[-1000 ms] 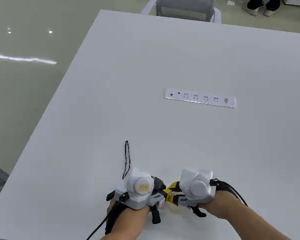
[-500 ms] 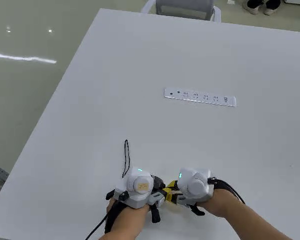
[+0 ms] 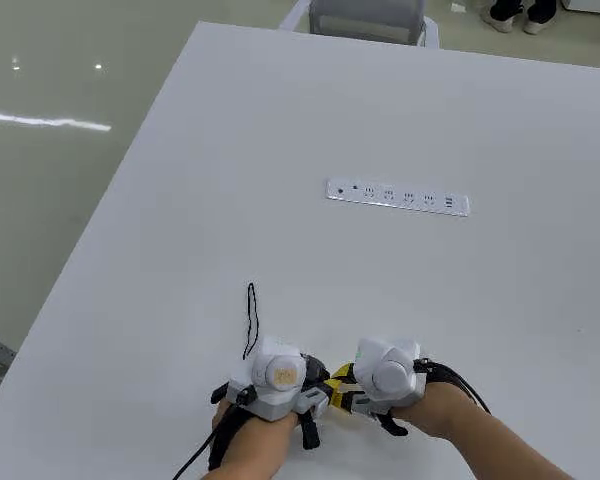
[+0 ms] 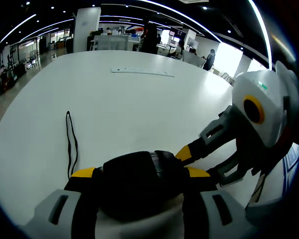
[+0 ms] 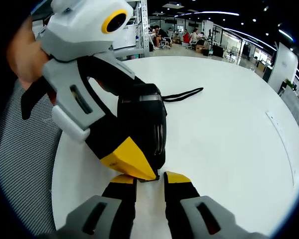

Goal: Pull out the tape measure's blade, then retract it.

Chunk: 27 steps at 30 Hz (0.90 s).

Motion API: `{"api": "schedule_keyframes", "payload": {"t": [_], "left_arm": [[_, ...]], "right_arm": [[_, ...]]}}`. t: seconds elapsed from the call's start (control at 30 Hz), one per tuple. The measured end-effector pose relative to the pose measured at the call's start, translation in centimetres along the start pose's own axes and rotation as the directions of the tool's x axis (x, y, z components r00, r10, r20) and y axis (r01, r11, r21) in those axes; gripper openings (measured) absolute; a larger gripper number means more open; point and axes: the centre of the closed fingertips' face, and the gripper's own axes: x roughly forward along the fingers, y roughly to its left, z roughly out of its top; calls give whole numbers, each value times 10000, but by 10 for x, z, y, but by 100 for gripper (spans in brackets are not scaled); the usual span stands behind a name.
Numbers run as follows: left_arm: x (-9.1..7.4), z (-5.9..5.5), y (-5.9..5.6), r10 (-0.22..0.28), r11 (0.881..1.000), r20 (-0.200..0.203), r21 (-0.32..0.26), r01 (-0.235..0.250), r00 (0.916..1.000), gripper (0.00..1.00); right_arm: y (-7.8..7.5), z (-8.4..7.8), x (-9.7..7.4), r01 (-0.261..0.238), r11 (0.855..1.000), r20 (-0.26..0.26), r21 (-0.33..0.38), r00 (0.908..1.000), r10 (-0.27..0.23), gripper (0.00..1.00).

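Two tongs meet over one small object near the close edge of the white table [image 3: 280, 150]. The left gripper [image 4: 139, 173] is clamped on the tape measure [image 5: 139, 130], its yellow-tipped jaws pressed to either side of the black-and-yellow case, which sits low, on or just above the tabletop. The right gripper [image 5: 149, 180] points at the case's lower yellow corner, its jaws drawn close with a narrow gap between them. Whether they pinch the blade's end hook cannot be told, as the hook is too small to make out.

No blade shows outside the case, so the task appears to be at its very start: securing the hook before the pull. By this reading the next move calls for a firm pinch on the hook and a straight draw away from the left gripper while that one holds the case steady.

Beyond the left gripper a black cord [image 3: 251, 320] lies on the table and runs back toward the case; it is probably a wrist loop. A white power strip [image 3: 398, 197] lies well apart, further up the table, and a chair [image 3: 370, 18] stands at the far end. None of these appears to obstruct a pull to the person's right.
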Motion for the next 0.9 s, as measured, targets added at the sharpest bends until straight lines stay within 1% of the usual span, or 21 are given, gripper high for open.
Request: {"api": "schedule_keyframes", "payload": {"t": [0.03, 0.07, 0.1, 0.13, 0.2, 0.27, 0.33, 0.4, 0.47, 0.5, 0.53, 0.57, 0.6, 0.63, 0.67, 0.7, 0.73, 0.77, 0.8, 0.83, 0.9], "left_arm": [[0, 0, 0, -4, 10000, 24, -36, 4, 10000, 67], [0, 0, 0, 0, 10000, 0, -59, 0, 10000, 67], [0, -1, 0, 1, 10000, -127, -61, -2, 9999, 67], [0, -1, 0, -15, 10000, -133, -60, 15, 9999, 67], [0, -2, 0, -81, 10000, -135, 45, 81, 9999, 67], [-1, -2, -1, -108, 9999, -146, 109, 110, 9998, 67], [-3, -1, -2, -320, 9986, -118, 413, 325, 9994, 68], [-3, 2, -2, -419, 9962, -20, 766, 420, 9991, 67], [-6, 10, -1, -492, 9966, 198, 677, 478, 9986, 69], [-7, 16, -1, -685, 9964, 349, 523, 666, 9970, 71], [-7, 19, -1, -842, 9953, 418, 510, 820, 9956, 73], [-8, 21, -4, -1174, 9920, 452, 517, 1150, 9921, 73], [-10, 24, 1, -1169, 9918, 453, 578, 1142, 9921, 73], [-12, 28, 4, -1178, 9908, 605, 736, 1132, 9912, 76], [-14, 32, 8, -1305, 9890, 782, 800, 1242, 9884, 80], [-15, 34, 9, -1476, 9871, 848, 748, 1414, 9854, 87], [-16, 34, 9, -1693, 9847, 862, 567, 1648, 9818, 92], [-18, 30, 10, -1925, 9811, 622, 342, 1906, 9793, 98], [-20, 30, 11, -2129, 9768, 609, 372, 2109, 9752, 98], [-24, 34, 14, -2156, 9758, 910, 584, 2109, 9722, 99], [-29, 35, 19, -2128, 9724, 981, 1188, 2008, 9722, 99]], "right_arm": [[-1, -2, -2, 116, 9997, -62, 193, 9999, -115, 27], [-2, -1, -3, 142, 9996, 39, 240, 9999, -143, 34], [-2, -5, -5, 195, 9983, -75, 546, 9998, -192, 42], [-2, -7, -6, 249, 9980, -118, 586, 9996, -242, 46], [-3, -8, -9, 349, 9964, -109, 772, 9994, -342, 50], [-4, -8, -12, 516, 9925, 34, 1106, 9986, -523, 55], [-5, -10, -15, 657, 9882, 21, 1385, 9978, -666, 61], [-4, -12, -17, 664, 9851, -15, 1589, 9978, -670, 67], [-3, -14, -20, 720, 9820, 15, 1745, 9973, -734, 70], [-3, -14, -22, 794, 9801, 47, 1818, 9967, -816, 71], [-3, -14, -23, 851, 9785, 70, 1878, 9961, -880, 72], [-4, -15, -24, 890, 9771, 92, 1934, 9957, -926, 74], [-5, -15, -26, 965, 9747, 151, 2015, 9947, -1016, 75], [-6, -15, -27, 1041, 9728, 184, 2071, 9937, -1103, 76], [-7, -14, -30, 1163, 9700, 232, 2136, 9920, -1241, 78], [-8, -13, -33, 1261, 9672, 279, 2206, 9904, -1354, 81], [-8, -13, -34, 1318, 9658, 332, 2234, 9892, -1427, 83], [-10, -13, -37, 1460, 9606, 378, 2364, 9865, -1593, 85], [-11, -13, -39, 1574, 9541, 412, 2548, 9840, -1733, 88], [-14, -15, -41, 1712, 9441, 427, 2816, 9807, -1906, 91], [-15, -17, -44, 1823, 9379, 544, 2950, 9768, -2070, 96]]}}
